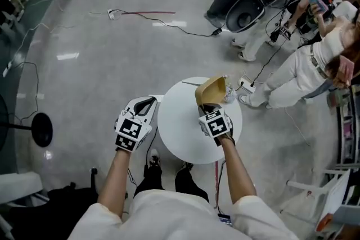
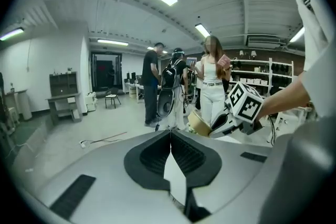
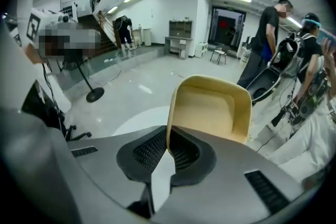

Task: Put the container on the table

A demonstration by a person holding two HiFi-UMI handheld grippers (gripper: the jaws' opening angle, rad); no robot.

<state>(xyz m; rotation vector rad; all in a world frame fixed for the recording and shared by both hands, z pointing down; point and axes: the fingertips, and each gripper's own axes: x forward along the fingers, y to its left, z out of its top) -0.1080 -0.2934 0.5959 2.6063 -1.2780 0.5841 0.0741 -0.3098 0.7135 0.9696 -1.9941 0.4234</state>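
- Pinching the container (image 1: 212,89) by its rim, the right gripper (image 1: 209,105) holds it tilted over the table's (image 1: 180,132) far edge.
- Shut and empty, the left gripper (image 1: 147,103) hangs idle.
- Released tilted, it may topple off.

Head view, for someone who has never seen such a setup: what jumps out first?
The tan container stands out first, pinched by its rim in the right gripper over the far side of the small round white table. Next comes the left gripper, jaws together and empty, beside the table's left edge. Several people stand at the upper right, with cables trailing across the floor.
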